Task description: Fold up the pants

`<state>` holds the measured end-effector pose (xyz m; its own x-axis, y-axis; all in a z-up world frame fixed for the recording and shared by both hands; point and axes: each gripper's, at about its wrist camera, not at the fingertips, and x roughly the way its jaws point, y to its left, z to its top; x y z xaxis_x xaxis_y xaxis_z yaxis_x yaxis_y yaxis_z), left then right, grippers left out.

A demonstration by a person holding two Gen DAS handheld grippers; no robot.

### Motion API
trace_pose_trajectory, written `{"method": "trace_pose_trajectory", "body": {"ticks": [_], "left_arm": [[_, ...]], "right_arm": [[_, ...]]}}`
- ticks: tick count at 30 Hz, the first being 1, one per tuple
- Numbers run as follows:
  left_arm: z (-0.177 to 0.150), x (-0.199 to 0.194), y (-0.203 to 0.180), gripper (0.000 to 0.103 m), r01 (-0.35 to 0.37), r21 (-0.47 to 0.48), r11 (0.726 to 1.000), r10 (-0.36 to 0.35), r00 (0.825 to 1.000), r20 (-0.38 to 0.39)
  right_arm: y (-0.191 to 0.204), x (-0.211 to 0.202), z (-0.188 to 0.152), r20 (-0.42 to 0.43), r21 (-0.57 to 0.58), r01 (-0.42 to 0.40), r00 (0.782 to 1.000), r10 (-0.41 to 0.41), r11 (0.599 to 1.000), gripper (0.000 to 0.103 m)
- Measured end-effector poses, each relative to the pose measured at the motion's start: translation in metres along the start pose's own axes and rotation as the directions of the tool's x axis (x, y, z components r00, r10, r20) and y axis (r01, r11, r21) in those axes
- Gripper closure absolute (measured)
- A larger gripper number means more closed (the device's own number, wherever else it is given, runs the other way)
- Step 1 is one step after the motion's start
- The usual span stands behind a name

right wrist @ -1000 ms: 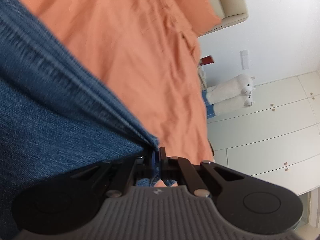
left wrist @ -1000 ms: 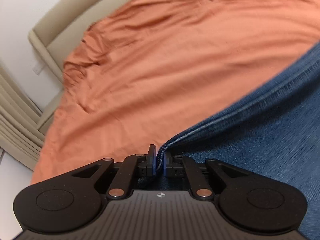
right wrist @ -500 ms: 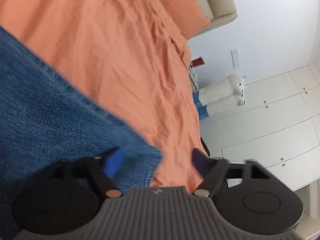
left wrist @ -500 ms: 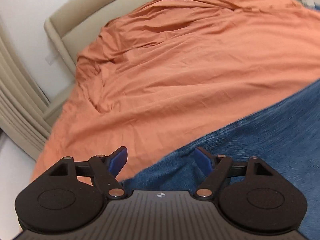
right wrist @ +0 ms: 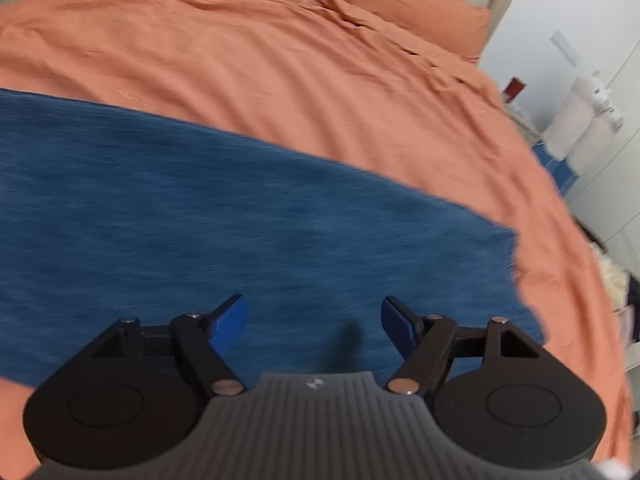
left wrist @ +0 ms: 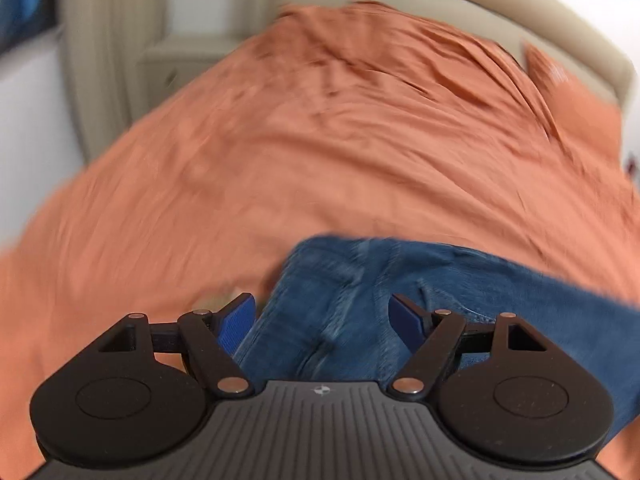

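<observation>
Both tongs had just let go. A second earlier each was pinched shut on a denim edge; half a second back both were already spread, and at this moment the left gripper [left wrist: 322, 316] stood wide with nothing between its blue pads, and the right gripper [right wrist: 312, 320] likewise wide and empty.

The pants [right wrist: 240, 216] lay on the orange bedspread [right wrist: 280, 60], a long flat blue band across the near part of the bed. Left view had swung round since release: it looked down on the seamed, wrinkled end of the denim [left wrist: 360, 280], probably the waist or seat, though blur made that uncertain. Right view showed the other end, with a ragged edge near the right side of the spread, still on the cover and short of the drop-off.

My read: one fold was laid and released, legs look stacked into a single strip. A crosswise fold still seems needed, so maybe halfway.

Edges and room:
- far long edge of the denim was straight and fully exposed in the right view
- the left end's corner was exposed, with bare spread just beside it
- plenty of open spread beyond the pants toward the pillow [right wrist: 416, 8] and headboard [left wrist: 520, 12]
- wardrobe [right wrist: 612, 184] and clutter sat off the right side of the bed, well apart from the denim

Both views were motion-smeared, so fine seam detail couldn't be trusted
</observation>
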<state>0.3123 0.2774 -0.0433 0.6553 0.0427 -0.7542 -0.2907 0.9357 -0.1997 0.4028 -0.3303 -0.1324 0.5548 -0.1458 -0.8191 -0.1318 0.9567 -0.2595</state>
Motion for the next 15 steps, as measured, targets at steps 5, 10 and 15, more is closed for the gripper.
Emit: {"method": "trace_pose_trajectory", "body": {"ticks": [5,10,15], "left_arm": [[-0.048,0.022,0.064,0.013,0.108,-0.39,0.914,-0.117,0.993,0.002],[-0.081,0.053,0.087,0.016,0.251,-0.601,0.759,-0.215,0.967,0.133],[-0.065,0.059,0.067,0.065,0.209,-0.565,0.798,-0.149,0.977,0.151]], "right_arm": [[0.046,-0.014,-0.021,0.003,0.047,-0.077,0.997,0.077,0.996,0.036],[0.023,-0.022,-0.036,-0.003,0.15,-0.085,0.996,0.086,0.985,0.036],[-0.037,-0.023,-0.057,-0.034,0.396,-0.042,0.998,0.06,0.917,0.046]]}}
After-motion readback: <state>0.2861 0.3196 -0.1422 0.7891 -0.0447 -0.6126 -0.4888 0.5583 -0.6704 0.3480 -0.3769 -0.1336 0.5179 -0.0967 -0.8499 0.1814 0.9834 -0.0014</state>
